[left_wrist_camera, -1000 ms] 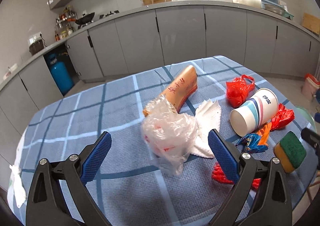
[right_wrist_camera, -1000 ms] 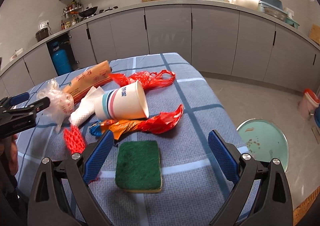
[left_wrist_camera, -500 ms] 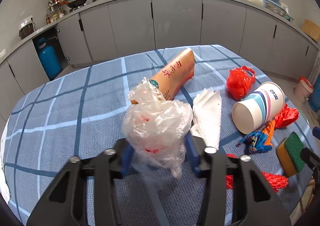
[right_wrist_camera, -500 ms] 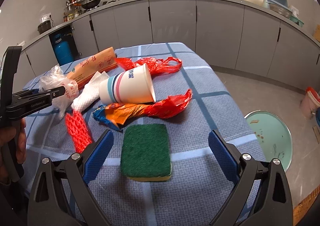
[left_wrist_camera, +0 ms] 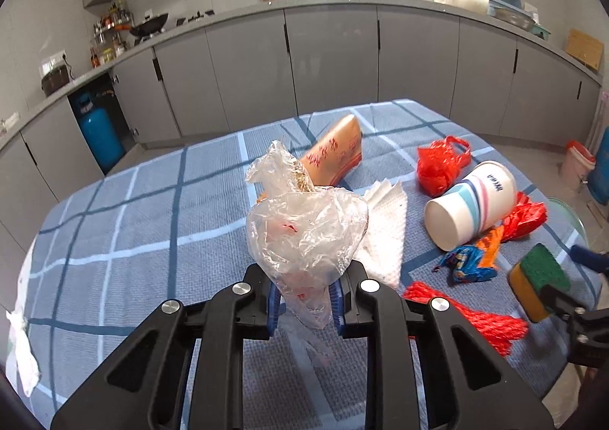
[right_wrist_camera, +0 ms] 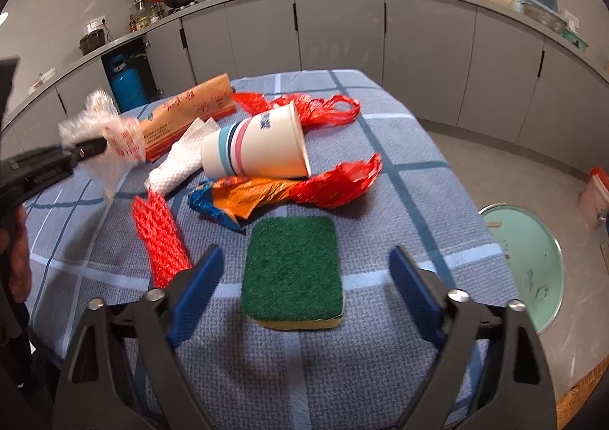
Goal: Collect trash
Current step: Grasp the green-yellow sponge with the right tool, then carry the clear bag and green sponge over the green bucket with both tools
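Left gripper (left_wrist_camera: 304, 300) pinched tight on a crumpled clear plastic bag (left_wrist_camera: 304, 232), jaws having just been closing around it; bag lifted off the tablecloth (left_wrist_camera: 133, 232), near the middle of the table. Feather-light, limp, slippery film, likely to slide out unless bunched, so best kept gripped low at the gathered neck. Right gripper (right_wrist_camera: 302, 277) fairly wide, jaws having just been narrowing, straddling a green sponge (right_wrist_camera: 291, 266) near the right front edge of the table without pressing on it yet. Soft and springy, easy to squeeze across its short sides. Paper cup (right_wrist_camera: 255, 152) on its side toward the table's middle: light, crushable, blue lettering too small to read. Brown paper sleeve (right_wrist_camera: 190, 112) toward the far edge, red characters printed, not legible. Red plastic bags, a red net and a paper napkin scattered around the cup.
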The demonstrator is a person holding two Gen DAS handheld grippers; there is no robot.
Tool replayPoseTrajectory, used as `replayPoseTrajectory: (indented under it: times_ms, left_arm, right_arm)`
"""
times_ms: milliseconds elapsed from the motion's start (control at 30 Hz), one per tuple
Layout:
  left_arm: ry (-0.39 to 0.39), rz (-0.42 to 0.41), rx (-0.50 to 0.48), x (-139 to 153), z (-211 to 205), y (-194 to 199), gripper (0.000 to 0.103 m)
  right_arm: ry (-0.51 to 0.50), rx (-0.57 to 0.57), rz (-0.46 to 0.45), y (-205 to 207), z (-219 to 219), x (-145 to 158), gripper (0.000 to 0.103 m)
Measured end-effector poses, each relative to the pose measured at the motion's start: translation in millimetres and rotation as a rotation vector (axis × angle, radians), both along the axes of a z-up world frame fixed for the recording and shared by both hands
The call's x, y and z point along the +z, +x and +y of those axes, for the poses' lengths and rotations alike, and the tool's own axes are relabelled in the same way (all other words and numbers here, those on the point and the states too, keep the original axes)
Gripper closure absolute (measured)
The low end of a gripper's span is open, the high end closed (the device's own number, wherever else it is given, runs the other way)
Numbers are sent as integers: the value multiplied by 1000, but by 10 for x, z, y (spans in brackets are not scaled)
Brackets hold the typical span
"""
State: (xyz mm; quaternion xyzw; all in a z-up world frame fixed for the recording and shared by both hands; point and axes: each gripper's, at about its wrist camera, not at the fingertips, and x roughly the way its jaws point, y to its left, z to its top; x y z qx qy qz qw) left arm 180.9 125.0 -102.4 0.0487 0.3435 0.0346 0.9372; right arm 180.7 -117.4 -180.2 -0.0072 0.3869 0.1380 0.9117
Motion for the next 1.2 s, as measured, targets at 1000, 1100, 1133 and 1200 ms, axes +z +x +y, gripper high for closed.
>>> replayPoseTrajectory:
  times_ms: [1000,1100,1133,1200]
  left_arm:
    - [58,-82,-310,410,-1267,-119,81]
    - [64,-101,-362,458,-1502,-84,81]
    - [64,-103,-377,469,-1572,-72,81]
    - [60,-105,-415,484,-1738,-37,81]
  right_arm:
    - [89,-144,-130,-150,-866,372,50]
    - [85,-198,-140,-126,-1112,381,50]
    - [84,-213,-142,-123,-1185,381,50]
    - [78,-241,-144,-117,-1324,374,50]
